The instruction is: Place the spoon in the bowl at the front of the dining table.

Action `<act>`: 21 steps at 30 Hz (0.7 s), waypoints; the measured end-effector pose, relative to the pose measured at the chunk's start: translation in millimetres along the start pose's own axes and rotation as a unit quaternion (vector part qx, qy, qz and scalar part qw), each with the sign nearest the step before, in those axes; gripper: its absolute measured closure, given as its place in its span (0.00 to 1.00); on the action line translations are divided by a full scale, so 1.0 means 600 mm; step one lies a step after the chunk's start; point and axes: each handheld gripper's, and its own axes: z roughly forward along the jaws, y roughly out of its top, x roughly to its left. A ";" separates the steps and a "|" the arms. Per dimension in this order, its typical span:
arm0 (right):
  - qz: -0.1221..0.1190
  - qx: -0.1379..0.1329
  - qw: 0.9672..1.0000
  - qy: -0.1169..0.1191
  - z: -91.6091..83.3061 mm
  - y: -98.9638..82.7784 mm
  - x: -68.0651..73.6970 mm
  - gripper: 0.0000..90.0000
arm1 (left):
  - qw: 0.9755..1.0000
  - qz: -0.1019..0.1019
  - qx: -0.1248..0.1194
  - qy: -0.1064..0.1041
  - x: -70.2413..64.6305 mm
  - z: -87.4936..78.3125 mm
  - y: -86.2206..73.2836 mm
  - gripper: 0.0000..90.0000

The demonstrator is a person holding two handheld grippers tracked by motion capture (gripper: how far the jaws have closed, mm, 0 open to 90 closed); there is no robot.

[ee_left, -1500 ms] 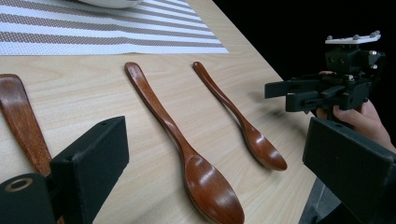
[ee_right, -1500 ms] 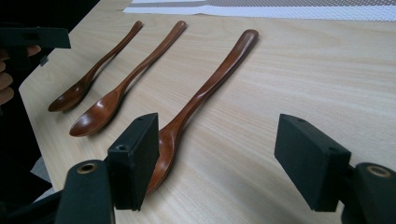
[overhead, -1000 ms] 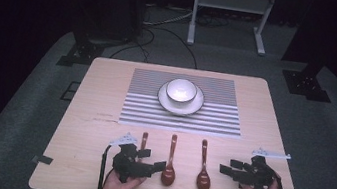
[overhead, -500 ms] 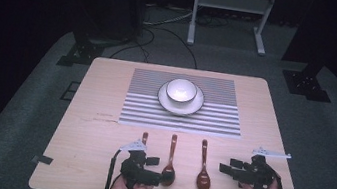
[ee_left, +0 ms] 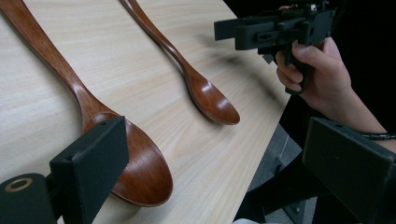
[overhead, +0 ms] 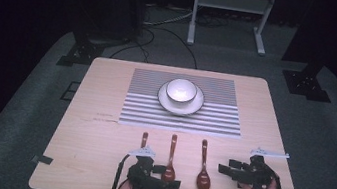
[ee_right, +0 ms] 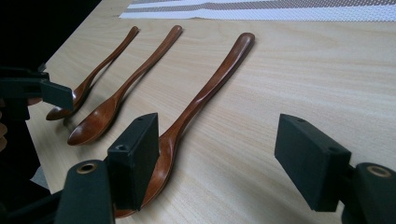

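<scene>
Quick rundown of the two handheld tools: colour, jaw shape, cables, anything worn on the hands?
Both the left tool and the right tool are matte black with two blocky, rectangular jaws, with a brass-coloured ring at the jaw bases in the gripper views. A pale grey plate tops each. A black cable trails from the left tool. The hands are bare; a thin dark band sits at the right wrist.

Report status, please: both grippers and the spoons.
Left gripper open, at middle spoon bowl. Right gripper open, beside right spoon. Nothing held. No obstruction.

Table [overhead: 102, 115] brightly lit from above, surroundings dark, soft shadows, near claw edges slightly blurred
</scene>
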 end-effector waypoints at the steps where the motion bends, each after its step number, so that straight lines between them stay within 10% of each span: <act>1: 0.000 0.000 1.000 0.001 0.000 0.000 0.000 0.33 | 1.000 0.001 0.002 -0.001 0.000 0.001 0.000 0.07; 21: 0.010 0.000 1.000 0.026 0.004 0.007 0.006 0.33 | 0.998 -0.010 0.054 -0.008 0.003 0.031 -0.020 0.07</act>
